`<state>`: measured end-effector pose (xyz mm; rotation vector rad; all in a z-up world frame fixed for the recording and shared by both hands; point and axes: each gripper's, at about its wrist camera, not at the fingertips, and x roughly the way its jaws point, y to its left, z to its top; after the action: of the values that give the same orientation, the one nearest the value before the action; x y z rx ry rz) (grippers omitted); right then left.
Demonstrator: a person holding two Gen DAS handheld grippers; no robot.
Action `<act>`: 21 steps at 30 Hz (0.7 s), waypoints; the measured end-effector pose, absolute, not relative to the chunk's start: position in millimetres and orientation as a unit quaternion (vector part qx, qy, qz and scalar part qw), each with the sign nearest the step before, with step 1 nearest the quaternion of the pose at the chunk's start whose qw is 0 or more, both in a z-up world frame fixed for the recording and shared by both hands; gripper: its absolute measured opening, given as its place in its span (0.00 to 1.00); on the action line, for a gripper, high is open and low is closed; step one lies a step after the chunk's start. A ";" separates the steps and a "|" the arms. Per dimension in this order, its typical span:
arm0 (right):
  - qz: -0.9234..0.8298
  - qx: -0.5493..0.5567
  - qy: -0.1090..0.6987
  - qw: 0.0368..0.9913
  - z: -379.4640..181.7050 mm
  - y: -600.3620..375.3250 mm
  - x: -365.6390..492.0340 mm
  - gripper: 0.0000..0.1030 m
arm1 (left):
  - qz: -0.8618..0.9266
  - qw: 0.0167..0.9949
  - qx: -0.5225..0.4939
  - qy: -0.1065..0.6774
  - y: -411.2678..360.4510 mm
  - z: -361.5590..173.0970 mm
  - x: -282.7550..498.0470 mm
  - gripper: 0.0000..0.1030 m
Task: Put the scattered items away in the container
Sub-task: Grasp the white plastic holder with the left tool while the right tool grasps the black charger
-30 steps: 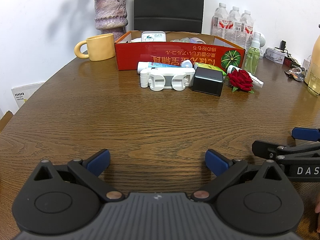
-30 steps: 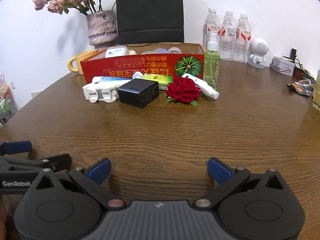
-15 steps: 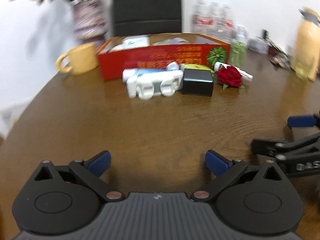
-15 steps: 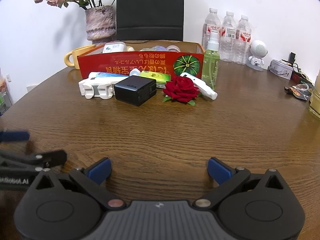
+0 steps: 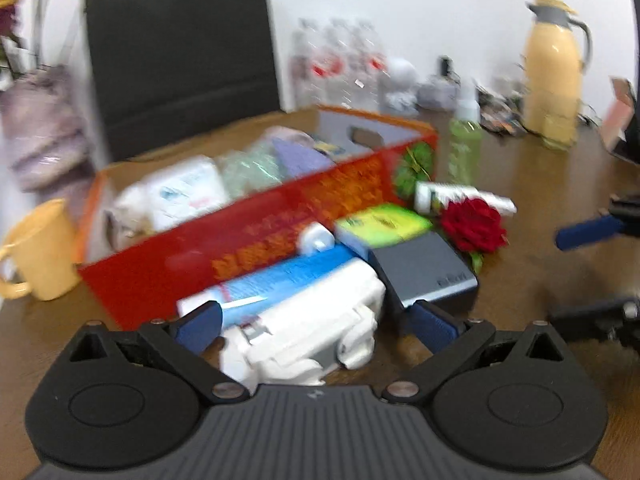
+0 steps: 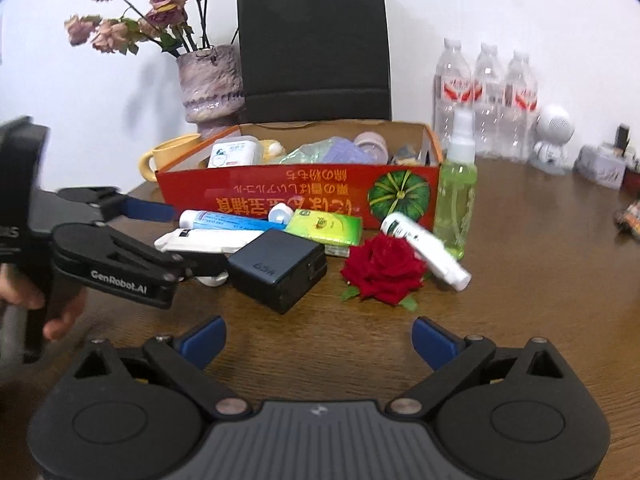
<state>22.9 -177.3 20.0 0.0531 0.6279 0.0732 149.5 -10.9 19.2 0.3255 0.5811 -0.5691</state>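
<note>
Left gripper (image 5: 316, 322) is wide open, with one blue tip on each side of the white holder (image 5: 316, 328). This view is blurry. The holder lies flat, just in front of the red box (image 5: 240, 240), touching the blue tube (image 5: 280, 280). It is white and lumpy, with round knobs. To grab it well, I think the tips should go low and squeeze its middle, not the tube or the black block (image 5: 428, 272) beside it.

Right gripper (image 6: 318, 338) is wide open too, holding nothing, over bare table in front of the box (image 6: 296, 196). The rose (image 6: 382, 268) and black block (image 6: 278, 270) wait near the box front. The box already holds a few things.
</note>
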 end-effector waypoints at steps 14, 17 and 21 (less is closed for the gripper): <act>0.093 0.046 0.310 0.945 40.7 -144.5 90.7 0.78 | -0.226 0.913 0.213 0.265 -5.3 24.7 87.2 0.41; 0.069 0.029 0.313 0.947 35.4 -133.6 99.7 0.54 | -0.177 0.918 0.225 0.276 -1.8 25.8 65.1 0.40; 0.047 -0.017 0.296 0.954 29.3 -119.7 97.1 0.48 | -0.078 0.924 0.231 0.295 -7.5 26.0 34.5 0.37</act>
<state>97.1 -119.7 29.3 -0.0343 0.6021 0.0953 34.5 -7.5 26.0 0.4735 0.6054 -0.1602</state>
